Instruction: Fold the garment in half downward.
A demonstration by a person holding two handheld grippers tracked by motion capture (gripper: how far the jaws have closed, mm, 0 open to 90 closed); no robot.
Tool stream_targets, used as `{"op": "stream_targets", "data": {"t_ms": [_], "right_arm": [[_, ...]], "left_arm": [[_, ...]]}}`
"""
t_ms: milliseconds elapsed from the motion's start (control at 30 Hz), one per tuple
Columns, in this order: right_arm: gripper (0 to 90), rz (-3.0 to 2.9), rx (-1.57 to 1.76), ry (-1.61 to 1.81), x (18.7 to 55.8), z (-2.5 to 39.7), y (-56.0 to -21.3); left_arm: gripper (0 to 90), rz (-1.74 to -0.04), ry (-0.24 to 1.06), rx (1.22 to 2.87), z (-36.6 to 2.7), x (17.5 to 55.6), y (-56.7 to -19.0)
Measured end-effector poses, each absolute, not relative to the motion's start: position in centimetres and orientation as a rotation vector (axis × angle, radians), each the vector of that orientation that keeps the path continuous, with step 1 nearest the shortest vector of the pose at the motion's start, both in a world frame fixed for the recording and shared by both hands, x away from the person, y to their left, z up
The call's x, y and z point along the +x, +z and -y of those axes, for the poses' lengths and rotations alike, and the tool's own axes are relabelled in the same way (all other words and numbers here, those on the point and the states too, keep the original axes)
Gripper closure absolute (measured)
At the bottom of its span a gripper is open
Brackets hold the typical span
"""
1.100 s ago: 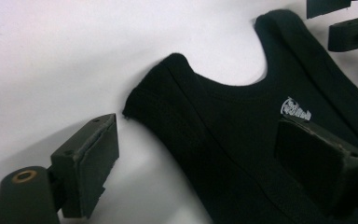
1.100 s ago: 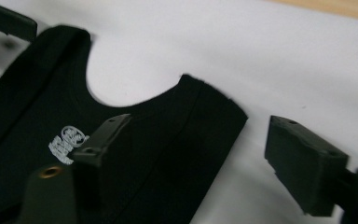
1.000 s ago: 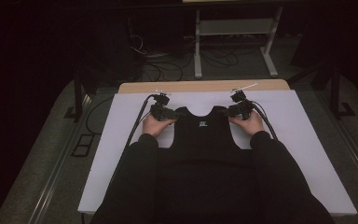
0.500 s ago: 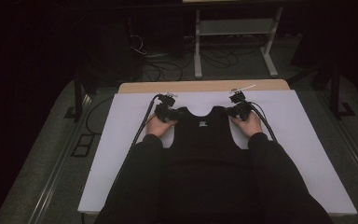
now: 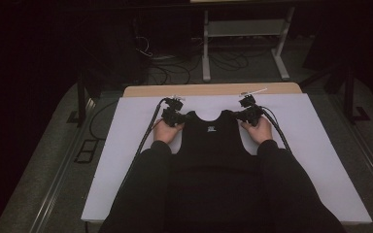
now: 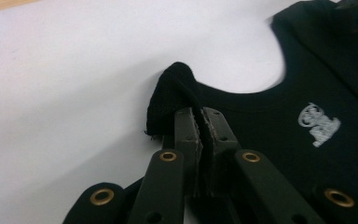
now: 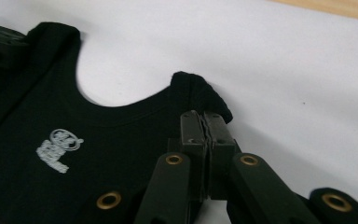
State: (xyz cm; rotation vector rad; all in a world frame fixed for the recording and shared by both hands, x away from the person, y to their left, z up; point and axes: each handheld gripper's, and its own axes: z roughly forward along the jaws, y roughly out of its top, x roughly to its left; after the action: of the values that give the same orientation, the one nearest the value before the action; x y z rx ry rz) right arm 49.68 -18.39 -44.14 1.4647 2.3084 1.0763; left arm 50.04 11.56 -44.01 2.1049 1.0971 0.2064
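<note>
Left gripper (image 6: 199, 122) and right gripper (image 7: 206, 125) each clamp a strap of the black vest (image 5: 210, 141), at 12 o'clock on the table (image 5: 315, 145).

Black vest (image 5: 212, 141), white logo (image 6: 319, 124); white table (image 5: 320, 145); black jaws.

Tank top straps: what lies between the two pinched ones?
High view: the tank top's scooped neckline, with bare white table cover beyond it.

The person wears black long sleeves (image 5: 141, 179), each hand grasping a black gripper, the left gripper (image 6: 200, 122) and right gripper (image 7: 204, 123) showing brass-ringed rivets, ridged pads and trailing black cables (image 5: 148, 133)
</note>
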Motion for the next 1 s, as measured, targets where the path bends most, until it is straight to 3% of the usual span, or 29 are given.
{"op": "stream_targets", "data": {"t_ms": [633,1000], "right_arm": [[87.0,-2.288,1.415,1.228,47.0,19.9,-42.7],[87.1,-2.302,1.347,1.297,43.6,20.4,-40.7]], "left_arm": [[84.2,-1.014,0.243,2.064,-12.5,47.6,-41.7],[84.2,-0.967,0.235,2.026,-12.9,43.9,-41.5]]}}
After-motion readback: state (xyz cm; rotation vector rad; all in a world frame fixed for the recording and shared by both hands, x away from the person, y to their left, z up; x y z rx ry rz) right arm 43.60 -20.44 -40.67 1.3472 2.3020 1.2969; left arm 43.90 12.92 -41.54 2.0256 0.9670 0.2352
